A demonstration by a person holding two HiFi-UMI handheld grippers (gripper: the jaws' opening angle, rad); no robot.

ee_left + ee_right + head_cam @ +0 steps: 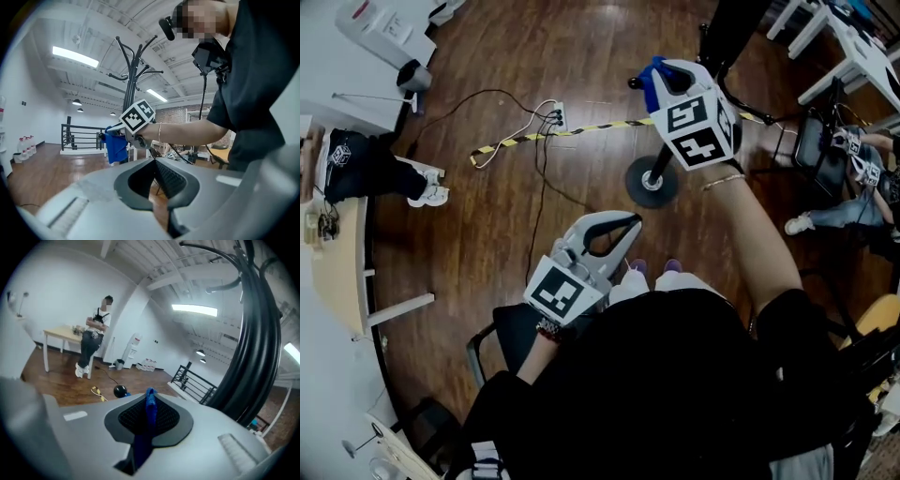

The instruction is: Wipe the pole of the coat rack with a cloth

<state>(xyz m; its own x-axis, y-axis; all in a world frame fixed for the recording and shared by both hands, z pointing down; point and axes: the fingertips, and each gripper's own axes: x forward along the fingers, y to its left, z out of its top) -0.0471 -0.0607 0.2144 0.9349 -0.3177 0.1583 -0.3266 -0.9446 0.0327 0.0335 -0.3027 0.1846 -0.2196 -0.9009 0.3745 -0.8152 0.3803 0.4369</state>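
Cloth (150, 414), blue and limp, sits pinched by one edge in my clamped right tongs (662, 73), just beside the coat rack's pole (255, 345). Light and soft, it should wrap that stiff pole easily. Left tongs (154, 164) are closed, empty.

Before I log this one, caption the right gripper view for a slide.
Right gripper shut on a blue cloth, with the black coat rack pole standing close on its right.
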